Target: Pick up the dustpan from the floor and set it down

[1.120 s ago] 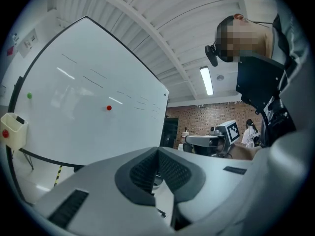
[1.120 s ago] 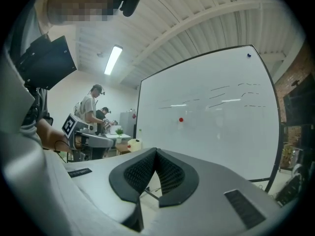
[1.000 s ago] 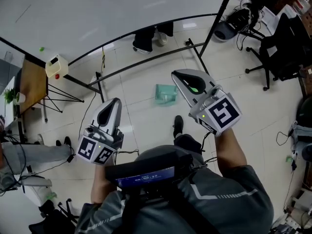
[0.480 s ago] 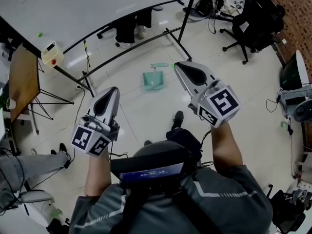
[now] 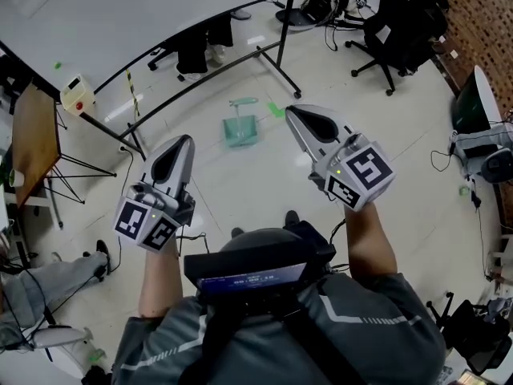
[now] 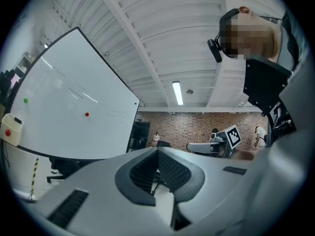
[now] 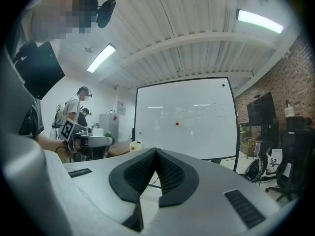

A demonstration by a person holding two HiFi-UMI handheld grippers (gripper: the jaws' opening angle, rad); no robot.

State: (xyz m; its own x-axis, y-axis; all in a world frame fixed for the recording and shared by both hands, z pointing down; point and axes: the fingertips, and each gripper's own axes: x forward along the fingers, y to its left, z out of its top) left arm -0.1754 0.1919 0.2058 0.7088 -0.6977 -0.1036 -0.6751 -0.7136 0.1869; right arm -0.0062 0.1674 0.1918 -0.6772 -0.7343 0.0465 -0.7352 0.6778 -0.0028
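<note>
We see a pale tiled floor (image 5: 240, 184), a large whiteboard (image 5: 120, 14), black office chairs (image 5: 394, 29) and a brick wall (image 6: 197, 127).

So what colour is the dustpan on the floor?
Teal green dustpan, clearest in the head view.

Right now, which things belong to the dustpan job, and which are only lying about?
For the job: dustpan on the floor; left gripper and right gripper, both shut and empty.
Only lying about: whiteboard, office chair, wooden table.
</note>
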